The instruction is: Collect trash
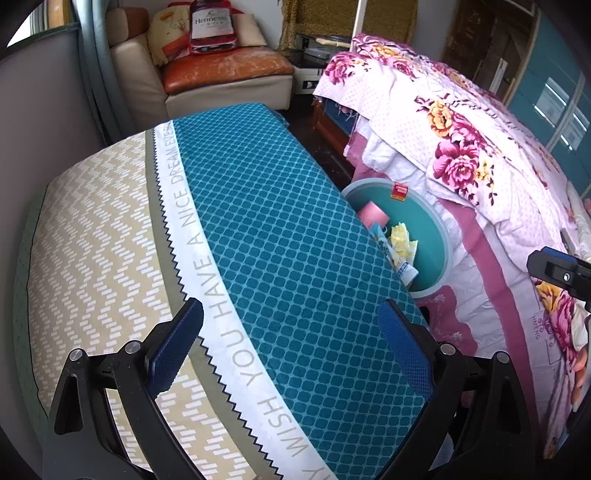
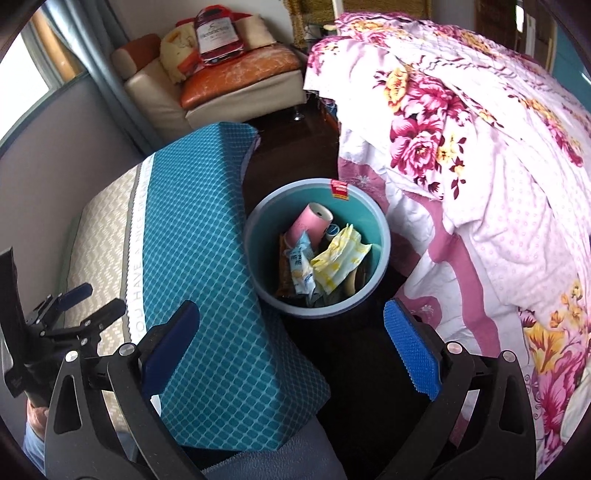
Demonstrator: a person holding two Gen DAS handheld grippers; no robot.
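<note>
A round teal trash bin (image 2: 282, 205) stands on the dark floor between a patterned pad and the bed. Inside lie a pink roll (image 2: 310, 221), a yellow-white wrapper (image 2: 340, 258) and a blue-white packet (image 2: 301, 269). My right gripper (image 2: 291, 328) hangs open and empty just in front of the bin. My left gripper (image 1: 291, 332) is open and empty above the teal patterned pad (image 1: 280, 229); it also shows in the right wrist view as the left gripper (image 2: 94, 301). In the left wrist view the pad hides part of the bin (image 1: 421, 214). The right gripper (image 1: 561, 273) peeks in at the edge.
A bed with a floral pink quilt (image 2: 480, 155) fills the right side. At the back stands a beige armchair (image 2: 229, 92) with cushions and a bottle-shaped pillow (image 2: 218, 33). A grey wall and a window (image 2: 29, 77) are on the left. Dark floor (image 2: 291, 147) runs behind the bin.
</note>
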